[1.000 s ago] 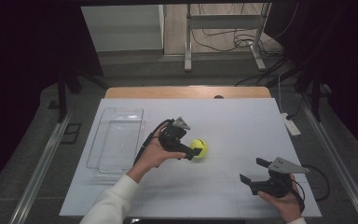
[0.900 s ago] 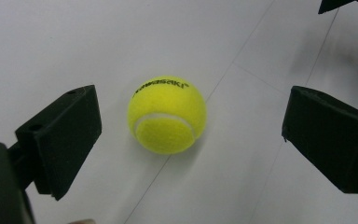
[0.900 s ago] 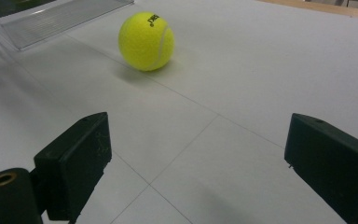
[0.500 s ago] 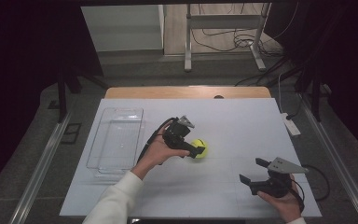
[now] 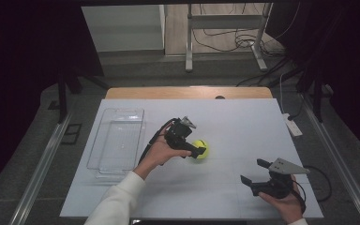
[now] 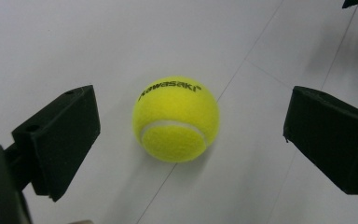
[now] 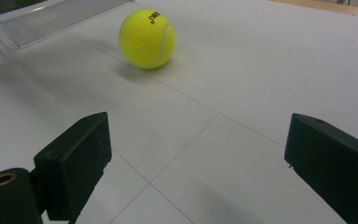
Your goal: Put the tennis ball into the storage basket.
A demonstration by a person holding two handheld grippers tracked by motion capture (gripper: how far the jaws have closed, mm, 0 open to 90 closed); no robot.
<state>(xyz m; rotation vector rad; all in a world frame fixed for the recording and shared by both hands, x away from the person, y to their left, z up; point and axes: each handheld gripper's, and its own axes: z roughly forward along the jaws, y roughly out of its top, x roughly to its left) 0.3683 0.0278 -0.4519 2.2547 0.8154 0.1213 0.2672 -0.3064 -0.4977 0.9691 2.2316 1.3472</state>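
So I had the left gripper (image 6: pixel 186 135) spread wide right over the tennis ball (image 6: pixel 176 119), jaws on either side but not touching it. Ball sat on the white table (image 5: pixel 243 126), nothing grabbed yet, clear tray (image 5: pixel 117 140) empty, right gripper (image 5: pixel 262 176) idling open.

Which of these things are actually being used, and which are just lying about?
In use:
- tennis ball, lying on the table
- left tool, open over the ball

Lying about:
- clear tray, left of the ball
- right tool, open, away from the ball
- white power strip, at the table's right edge
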